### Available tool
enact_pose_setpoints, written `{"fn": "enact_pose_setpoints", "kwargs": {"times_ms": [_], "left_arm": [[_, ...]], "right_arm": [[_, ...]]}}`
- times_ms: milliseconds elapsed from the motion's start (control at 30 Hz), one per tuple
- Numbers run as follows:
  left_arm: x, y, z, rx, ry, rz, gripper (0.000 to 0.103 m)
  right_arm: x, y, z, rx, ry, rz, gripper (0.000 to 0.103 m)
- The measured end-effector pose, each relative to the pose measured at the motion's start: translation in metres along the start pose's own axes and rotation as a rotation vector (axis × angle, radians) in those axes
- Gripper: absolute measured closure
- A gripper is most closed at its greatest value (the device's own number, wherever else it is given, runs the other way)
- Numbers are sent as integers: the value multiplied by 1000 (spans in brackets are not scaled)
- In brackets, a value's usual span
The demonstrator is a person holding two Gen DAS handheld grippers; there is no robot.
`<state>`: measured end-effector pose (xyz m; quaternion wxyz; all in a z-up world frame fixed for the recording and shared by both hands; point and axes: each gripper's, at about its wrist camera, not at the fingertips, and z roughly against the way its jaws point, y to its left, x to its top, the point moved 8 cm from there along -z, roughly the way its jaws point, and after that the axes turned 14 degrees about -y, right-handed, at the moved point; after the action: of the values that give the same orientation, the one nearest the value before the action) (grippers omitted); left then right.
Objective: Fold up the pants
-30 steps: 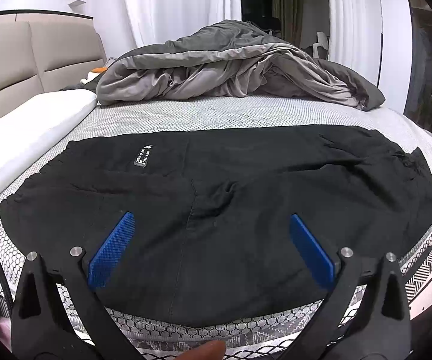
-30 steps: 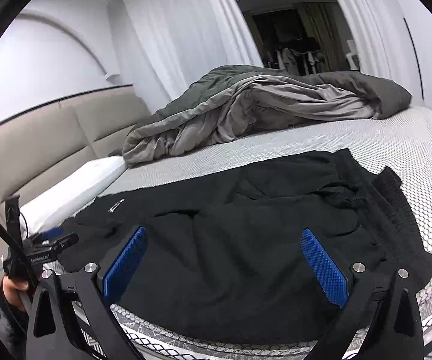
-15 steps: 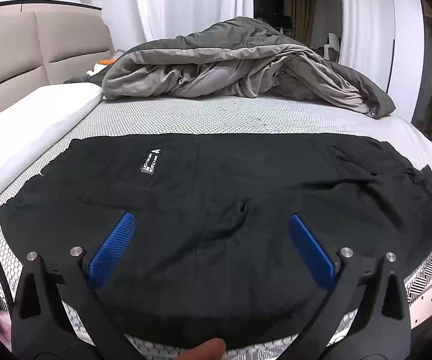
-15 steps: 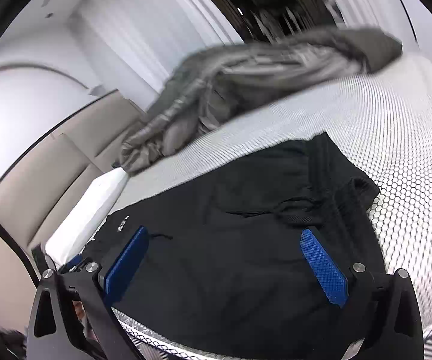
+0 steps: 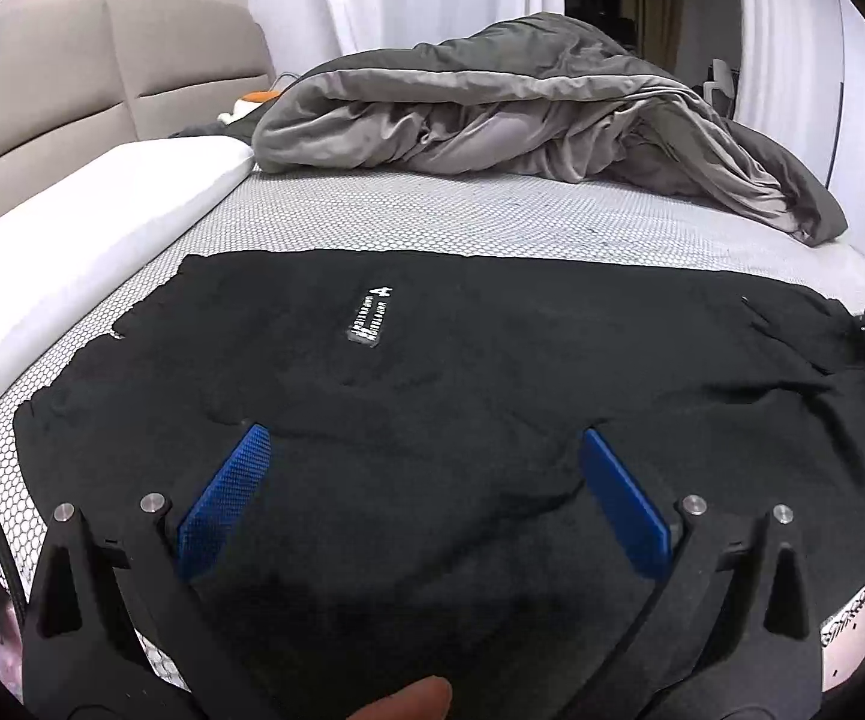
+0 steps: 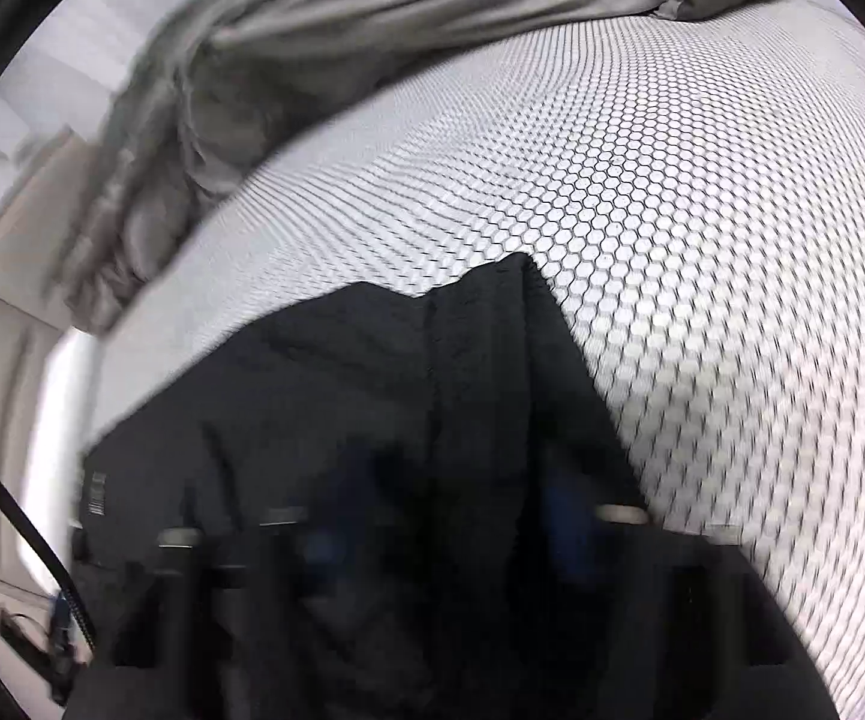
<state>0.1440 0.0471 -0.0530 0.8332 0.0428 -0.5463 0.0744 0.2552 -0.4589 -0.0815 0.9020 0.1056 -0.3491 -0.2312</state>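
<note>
Currently I am holding the left tool [image 5: 420, 468] spread wide above the black pants [image 5: 462, 372], which are lying flat across the bed [image 5: 432, 222]. Right tool [image 6: 444, 534] is blurring over the pants; grip state unreadable.

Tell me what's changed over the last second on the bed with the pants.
The right gripper swung down toward the pants; its view is now motion-blurred, so whether its fingers have closed can't be told. The left gripper eased forward over the near edge, still open. The pants stay spread flat on the mattress, the gray duvet unmoved.
</note>
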Motion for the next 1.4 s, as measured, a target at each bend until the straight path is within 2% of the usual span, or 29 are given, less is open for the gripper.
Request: {"fn": "enact_pose_setpoints", "kwargs": {"times_ms": [33,67,133,200,267,300,367,400,467,567,667,733,800,867,933,967,1000,1033,1100,1167,1300,1367,1400], "left_arm": [[0,4,-3,12,5,0,1],[0,7,-6,19,8,4,1],[2,14,-14,26,11,17,1],[2,21,-17,40,11,25,1],[3,32,-19,70,14,55,1],[5,36,-19,75,13,71,1],[8,49,-14,73,0,116,1],[9,55,-11,74,-5,130,1],[9,70,-3,81,-14,173,1],[5,99,9,97,-19,249,1],[-5,138,21,149,-12,311,1],[-15,166,28,209,-1,337,1],[-23,190,36,221,-5,388,1],[-33,216,43,230,-8,431,7],[-45,237,48,232,8,483,26],[-51,247,48,216,23,529,28],[-57,252,54,209,26,554,35],[-62,256,55,186,23,585,51],[-78,266,45,160,73,636,67],[-94,271,28,145,139,691,67],[-93,283,11,167,114,729,67],[-94,292,14,216,83,738,102],[-92,292,19,224,64,748,103]], "right_arm": [[6,5,0,19,-13,48,92],[14,5,2,-5,-41,87,98],[35,-3,6,-71,-114,122,98],[50,-20,9,-140,-161,69,94],[53,-32,21,-167,-195,-2,70],[47,-33,36,-127,-211,-50,63],[33,-21,69,5,-282,-108,41],[22,-16,88,38,-316,-114,36],[-1,-4,131,77,-393,-109,18],[-36,5,182,118,-489,-142,7],[-75,13,215,145,-554,-179,4],[-100,23,231,190,-563,-179,2],[-126,35,233,220,-530,-153,2],[-142,39,226,211,-509,-137,2],[-152,37,216,191,-483,-136,2],[-157,33,214,187,-465,-135,2],[-159,31,212,187,-457,-135,2],[-160,28,211,190,-449,-133,2],[-165,23,213,189,-443,-127,2],[-169,19,212,196,-441,-136,2],[-172,8,214,199,-446,-160,2],[-176,-2,217,182,-437,-176,2],[-177,-8,218,171,-434,-188,2]]}}
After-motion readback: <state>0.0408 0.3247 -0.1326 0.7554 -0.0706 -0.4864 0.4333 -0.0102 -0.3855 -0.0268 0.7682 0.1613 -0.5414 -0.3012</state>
